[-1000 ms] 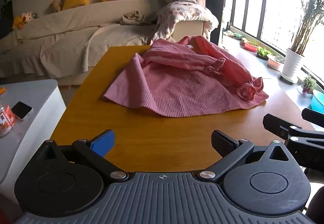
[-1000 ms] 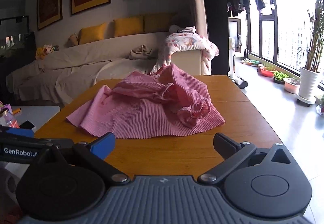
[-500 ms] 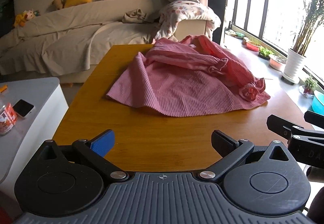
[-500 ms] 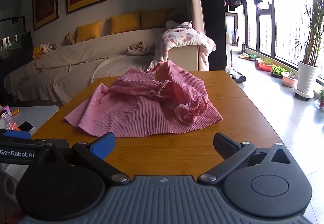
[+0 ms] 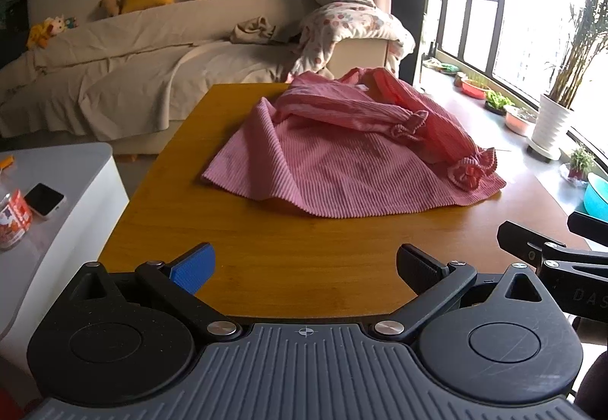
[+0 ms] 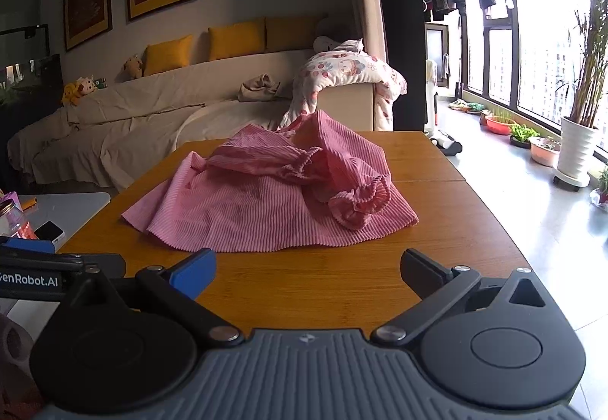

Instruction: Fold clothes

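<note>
Garment (image 5: 342, 161), pink, lies crumpled mid-table (image 5: 266, 268), straight ahead of both grippers, hem nearest them, sleeves bunched toward the right. Left gripper (image 5: 304, 264) and right gripper (image 6: 307, 268) both spread, empty, short of the hem; neither clearly nearer.

"GenRobot.AI" partly cut off on left gripper (image 6: 28, 281), "DAS" on right gripper (image 5: 585, 295)

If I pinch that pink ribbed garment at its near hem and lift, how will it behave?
The pink garment will likely sag from one pinch: it already lies in soft rumples. The sleeve lying loose on top would probably slide off. On the smooth wooden table it may drag rather than peel up.
</note>
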Motion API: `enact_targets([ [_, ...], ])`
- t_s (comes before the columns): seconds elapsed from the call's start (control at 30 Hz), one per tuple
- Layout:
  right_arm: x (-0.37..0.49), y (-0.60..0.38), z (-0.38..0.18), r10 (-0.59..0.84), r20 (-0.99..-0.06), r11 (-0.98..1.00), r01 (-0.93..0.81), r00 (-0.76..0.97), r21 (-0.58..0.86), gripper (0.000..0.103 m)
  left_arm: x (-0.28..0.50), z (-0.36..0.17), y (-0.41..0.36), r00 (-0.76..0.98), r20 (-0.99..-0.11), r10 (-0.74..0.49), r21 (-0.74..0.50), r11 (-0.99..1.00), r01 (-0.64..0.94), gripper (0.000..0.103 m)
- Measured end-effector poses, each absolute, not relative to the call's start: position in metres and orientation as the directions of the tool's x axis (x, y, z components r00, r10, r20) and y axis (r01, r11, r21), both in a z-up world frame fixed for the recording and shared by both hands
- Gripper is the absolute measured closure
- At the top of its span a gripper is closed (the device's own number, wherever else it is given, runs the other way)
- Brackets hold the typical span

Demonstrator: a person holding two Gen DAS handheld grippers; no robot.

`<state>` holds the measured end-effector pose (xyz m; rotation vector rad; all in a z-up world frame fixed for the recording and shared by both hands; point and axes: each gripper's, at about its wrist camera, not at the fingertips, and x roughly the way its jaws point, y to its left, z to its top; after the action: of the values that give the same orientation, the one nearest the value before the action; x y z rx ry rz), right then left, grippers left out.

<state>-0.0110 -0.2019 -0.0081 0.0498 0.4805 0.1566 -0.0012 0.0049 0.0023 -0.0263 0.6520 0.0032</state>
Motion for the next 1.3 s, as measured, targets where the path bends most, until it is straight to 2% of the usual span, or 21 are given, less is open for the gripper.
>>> enact_targets([
  [1.3, -0.019, -0.211, -0.008, 0.178, -0.431, 0.982, -0.133, 0.884, 0.134, 0.000, -0.009, 0.009, -0.003, 0.808, -0.589, 0.007, 0.017, 1.000, 0.004, 0.000],
])
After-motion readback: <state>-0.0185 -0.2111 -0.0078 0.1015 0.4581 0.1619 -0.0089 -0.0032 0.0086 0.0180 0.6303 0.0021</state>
